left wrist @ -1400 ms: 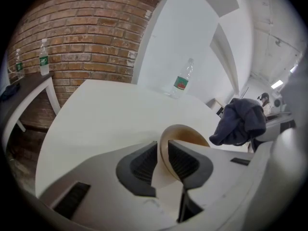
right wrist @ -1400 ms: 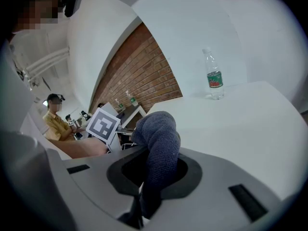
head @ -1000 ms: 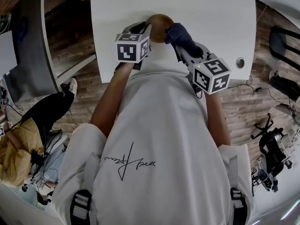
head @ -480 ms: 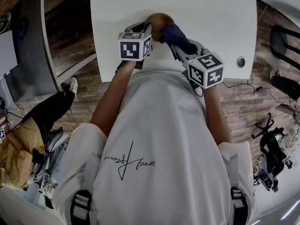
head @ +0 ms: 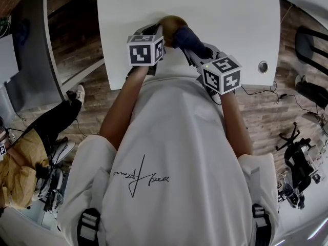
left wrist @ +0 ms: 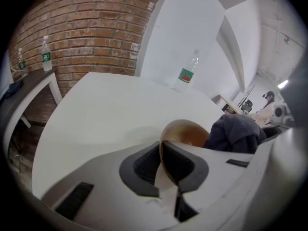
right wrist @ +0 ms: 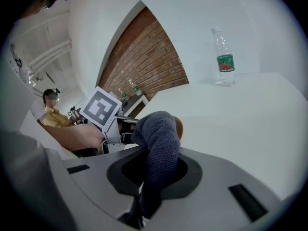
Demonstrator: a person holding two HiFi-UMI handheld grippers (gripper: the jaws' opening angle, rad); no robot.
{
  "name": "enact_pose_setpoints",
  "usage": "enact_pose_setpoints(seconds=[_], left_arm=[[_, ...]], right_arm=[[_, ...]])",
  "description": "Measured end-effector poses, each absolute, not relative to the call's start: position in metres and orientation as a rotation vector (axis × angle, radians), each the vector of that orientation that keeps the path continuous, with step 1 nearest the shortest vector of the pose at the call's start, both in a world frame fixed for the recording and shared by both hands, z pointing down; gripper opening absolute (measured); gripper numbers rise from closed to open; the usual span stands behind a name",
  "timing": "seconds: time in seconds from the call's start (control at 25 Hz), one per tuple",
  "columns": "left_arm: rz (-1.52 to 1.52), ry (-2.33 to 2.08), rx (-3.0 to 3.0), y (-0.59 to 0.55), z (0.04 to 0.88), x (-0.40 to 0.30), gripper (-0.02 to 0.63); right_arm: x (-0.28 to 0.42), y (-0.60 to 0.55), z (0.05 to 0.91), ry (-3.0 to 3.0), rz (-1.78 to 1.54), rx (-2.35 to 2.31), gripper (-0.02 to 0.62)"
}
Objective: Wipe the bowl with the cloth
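Our left tool (left wrist: 162, 150) has just closed its jaws on the rim of the brown bowl (left wrist: 185, 131) near the table (head: 215, 14) edge. Our right tool (right wrist: 154, 162) clamps the dark cloth (right wrist: 159, 134) just beside the bowl.

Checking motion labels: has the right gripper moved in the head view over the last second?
Yes. The right gripper, shut on the cloth, has shifted left and slightly up in the picture, away from the round table port and toward the bowl.
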State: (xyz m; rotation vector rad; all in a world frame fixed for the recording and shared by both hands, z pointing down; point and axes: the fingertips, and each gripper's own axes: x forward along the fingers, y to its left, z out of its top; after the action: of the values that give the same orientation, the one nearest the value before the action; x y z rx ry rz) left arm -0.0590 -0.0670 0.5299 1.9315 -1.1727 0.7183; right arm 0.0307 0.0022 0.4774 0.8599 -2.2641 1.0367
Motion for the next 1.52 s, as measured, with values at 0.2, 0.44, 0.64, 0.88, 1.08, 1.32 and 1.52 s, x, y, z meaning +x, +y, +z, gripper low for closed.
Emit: enact_pose_setpoints(seconds=[0.2,0.44,0.64,0.88,1.08,1.32,1.52], left_arm=[[0.712,-1.172,1.926,-0.067,0.529,-0.059,0.009],[0.713,-1.161,1.926,-0.067,0.529,-0.059,0.009],[0.715,-1.156,1.928,-0.067,0.531,-0.058,0.009],[0.720,-1.151,1.932,-0.067,0.530,-0.057,0.009],[0.721,-1.145,1.935,-0.065,0.530,-0.055,0.009],[0.722,-1.143,1.938,-0.064,0.530,-0.054,0.009],[0.724,-1.138,1.941,-0.065,0.529,-0.053,0.009]], right_arm=[[0.028,0.006,0.486,-2.242,1.045,0.835,0.035],[0.026,0.009,0.496,-2.226,1.046,0.808,0.035],[0.029,0.008,0.502,-2.213,1.046,0.805,0.037],[0.032,0.004,0.503,-2.207,1.038,0.810,0.036],[0.036,0.003,0.503,-2.201,1.030,0.820,0.035],[0.041,0.001,0.503,-2.197,1.027,0.832,0.036],[0.043,-0.002,0.503,-2.194,1.020,0.838,0.035]])
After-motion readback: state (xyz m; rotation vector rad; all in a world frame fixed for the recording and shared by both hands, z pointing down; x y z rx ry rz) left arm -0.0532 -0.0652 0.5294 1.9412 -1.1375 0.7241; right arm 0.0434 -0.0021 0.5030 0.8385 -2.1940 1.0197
